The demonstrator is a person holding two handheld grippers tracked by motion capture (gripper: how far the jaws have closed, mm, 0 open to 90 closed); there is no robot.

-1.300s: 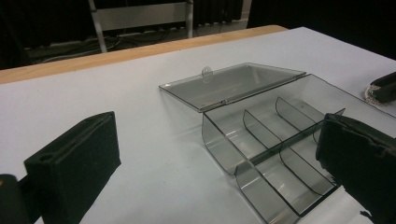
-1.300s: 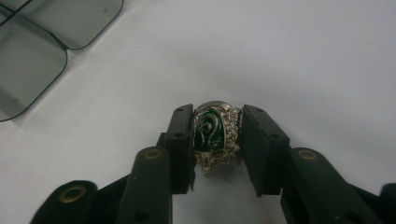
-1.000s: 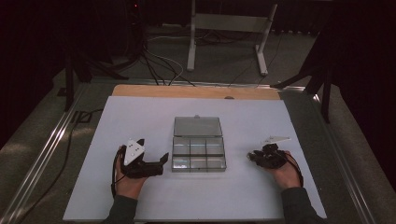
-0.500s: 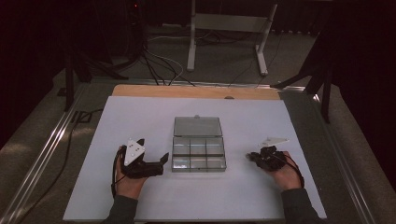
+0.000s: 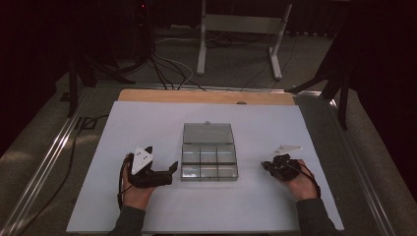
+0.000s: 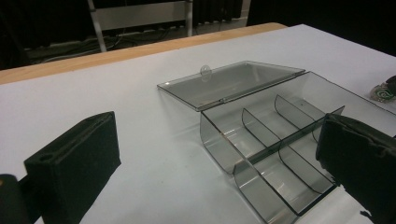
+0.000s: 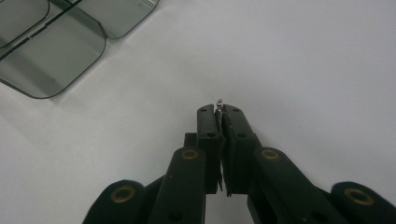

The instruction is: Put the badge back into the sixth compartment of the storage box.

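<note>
A clear compartment box (image 5: pixel 209 162) sits in the middle of the white table (image 5: pixel 147 123), its lid (image 5: pixel 207 132) thrown back flat on the far side and its six compartments looking empty, as far as I can see from the high view and the left gripper view.

The right hand-held gripper (image 5: pixel 269 165) rests low on the table well to the right of the box. Its jaws have just been closing and now stand pressed together on a tiny metal piece (image 7: pixel 219 101), whose shiny tip pokes out above the pads in the right gripper view. It is too small to say what it is; it could be a little screw or a pin. The near corner of the box (image 7: pixel 51 56) lies up and to the left of the jaws in that view, apart from them.

The left hand-held gripper (image 5: pixel 169 169) lies on the table just beside the box's left wall, jaws spread wide with nothing between them. One pad (image 6: pixel 74 163) is over bare table, and the other (image 6: pixel 364 163) is in front of the box's near corner.

By my reading the work is at an early stage: the box is open and ready, and the small piece is pinched but not yet carried over. What remains is lifting it, bringing it across to a compartment and letting go. Whether the lid is then to be shut, I cannot tell.
</note>
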